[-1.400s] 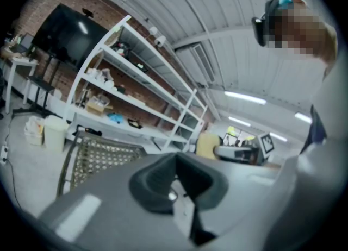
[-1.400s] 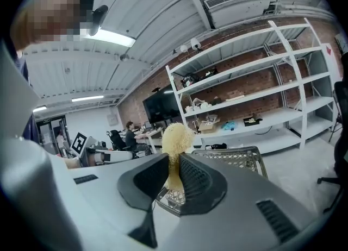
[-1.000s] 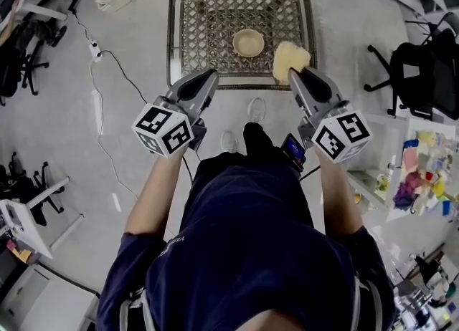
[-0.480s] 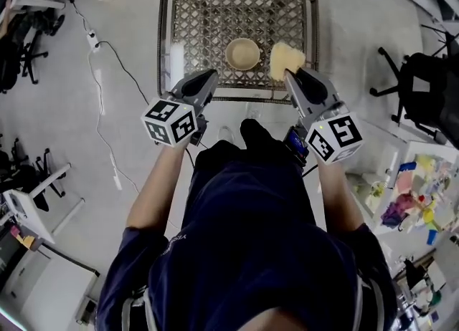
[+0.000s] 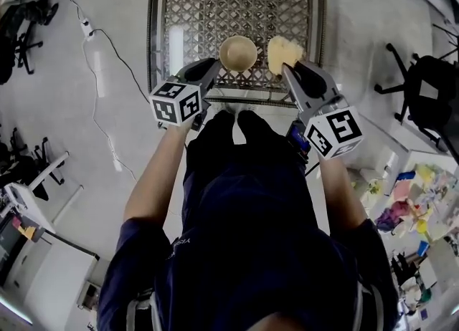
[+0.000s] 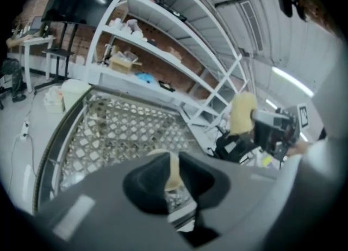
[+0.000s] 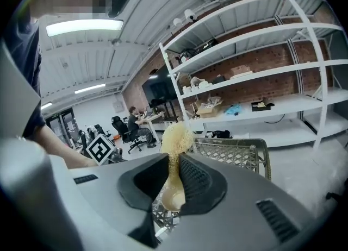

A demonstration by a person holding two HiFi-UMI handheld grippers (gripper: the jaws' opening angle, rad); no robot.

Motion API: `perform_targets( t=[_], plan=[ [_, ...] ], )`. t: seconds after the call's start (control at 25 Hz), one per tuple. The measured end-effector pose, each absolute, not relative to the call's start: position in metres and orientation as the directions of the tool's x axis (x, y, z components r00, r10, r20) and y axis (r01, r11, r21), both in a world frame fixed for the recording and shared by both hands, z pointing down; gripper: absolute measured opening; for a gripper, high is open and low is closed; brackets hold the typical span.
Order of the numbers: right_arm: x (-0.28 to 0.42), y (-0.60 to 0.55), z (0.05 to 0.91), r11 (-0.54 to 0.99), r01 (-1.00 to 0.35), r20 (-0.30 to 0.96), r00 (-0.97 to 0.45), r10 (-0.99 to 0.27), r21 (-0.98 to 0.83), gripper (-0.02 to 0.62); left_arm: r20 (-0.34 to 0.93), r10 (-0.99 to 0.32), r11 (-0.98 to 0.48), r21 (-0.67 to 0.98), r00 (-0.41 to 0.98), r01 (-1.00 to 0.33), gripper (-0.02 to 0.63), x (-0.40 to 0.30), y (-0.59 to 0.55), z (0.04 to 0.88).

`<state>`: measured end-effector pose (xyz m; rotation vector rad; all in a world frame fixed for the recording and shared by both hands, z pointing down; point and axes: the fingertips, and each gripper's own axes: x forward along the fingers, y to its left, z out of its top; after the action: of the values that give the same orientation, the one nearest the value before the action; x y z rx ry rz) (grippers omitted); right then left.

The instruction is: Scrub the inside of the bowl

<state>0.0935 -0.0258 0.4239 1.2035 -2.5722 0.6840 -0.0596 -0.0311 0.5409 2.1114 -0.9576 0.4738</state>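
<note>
now your left claw (image 5: 212,66) has come forward to the bowl (image 5: 238,52) near the lattice tabletop's (image 5: 208,0) front edge, jaws pressed onto its rim. your right claw (image 5: 288,69) still pinches the yellow sponge (image 5: 284,51), now just beside the bowl.

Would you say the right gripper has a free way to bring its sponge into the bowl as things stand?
Probably yes. The right gripper holds the sponge just beside the bowl, which sits upright and open on the mesh table, with nothing between them.
</note>
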Motion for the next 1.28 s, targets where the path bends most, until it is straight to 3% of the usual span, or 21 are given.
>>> perform_targets(
  t=[0.28,0.88,1.28],
  plan=[
    [0.095,-0.035,0.445,0.534,-0.784,0.429,-0.621,-0.656,-0.318,0.057,0.680,-0.404,-0.380,0.483,0.612,-0.789,0.085,-0.061,-0.048,0.610],
    [0.098,-0.045,0.465,0.493,-0.807,0.507,-0.589,-0.629,-0.325,0.057,0.782,-0.243,-0.381,0.467,0.574,-0.798,0.086,-0.049,-0.062,0.676],
    [0.097,-0.053,0.456,0.534,-0.797,0.521,-0.595,-0.612,-0.283,0.057,0.815,-0.252,-0.397,0.405,0.522,-0.823,0.012,-0.049,-0.070,0.663]
  ],
)
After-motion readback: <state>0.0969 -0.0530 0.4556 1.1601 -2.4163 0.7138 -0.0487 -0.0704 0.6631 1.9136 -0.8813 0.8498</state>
